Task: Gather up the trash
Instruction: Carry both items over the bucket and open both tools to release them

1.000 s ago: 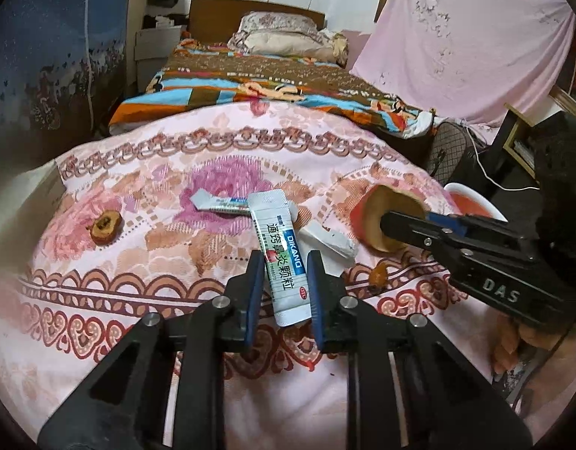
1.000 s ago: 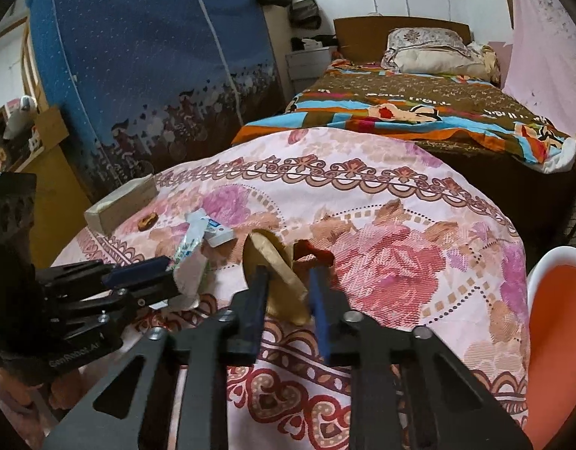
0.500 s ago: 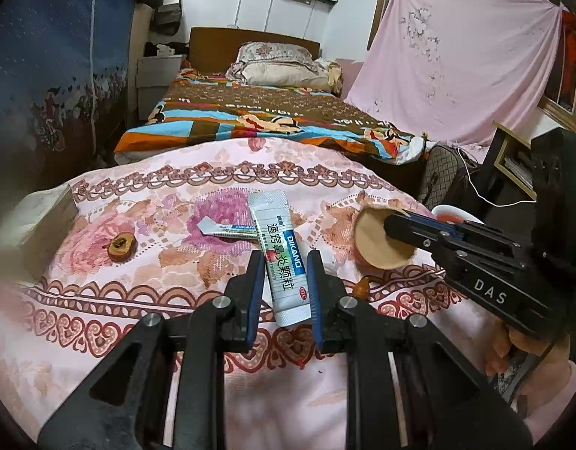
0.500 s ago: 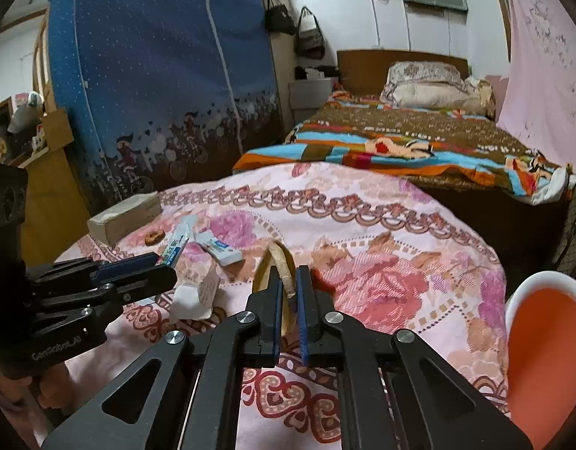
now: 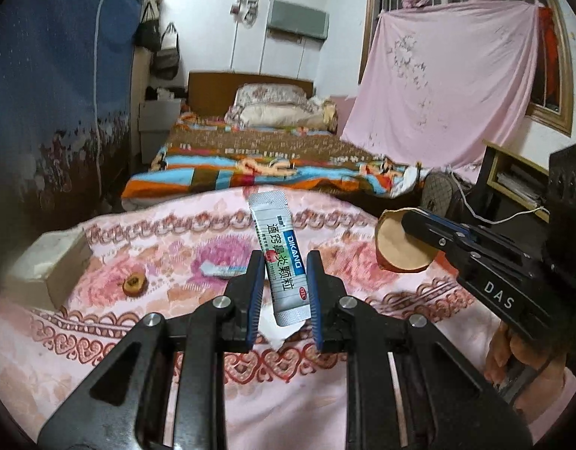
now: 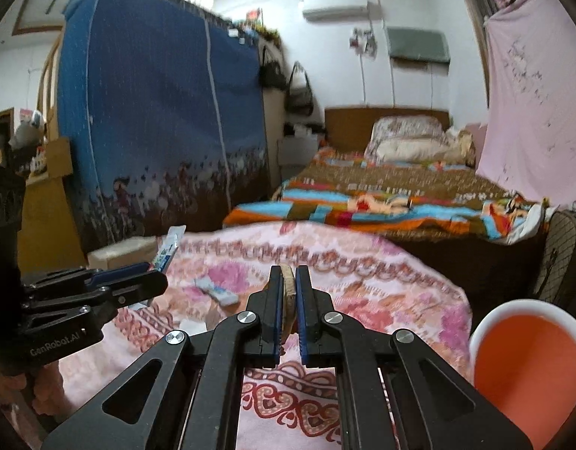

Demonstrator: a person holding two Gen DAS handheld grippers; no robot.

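While both hands are rising off the floral tablecloth (image 5: 325,405), the orange bin (image 6: 527,367) is waiting at 4 o'clock in right view. Right gripper (image 6: 286,300), clenched a moment ago, is now pinching the fruit peel (image 5: 400,243). Left gripper (image 5: 284,288) is grasping the medicine sachet (image 5: 278,247), lifted clear. Blue wrapper (image 5: 222,270), dried fruit bit (image 5: 135,283) are still lying there, so two pieces are ready for dumping.

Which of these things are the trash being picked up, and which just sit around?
Trash:
sachet in left claw
apple piece in right claw
small packet
fruit bit

Lying about:
orange bin
box
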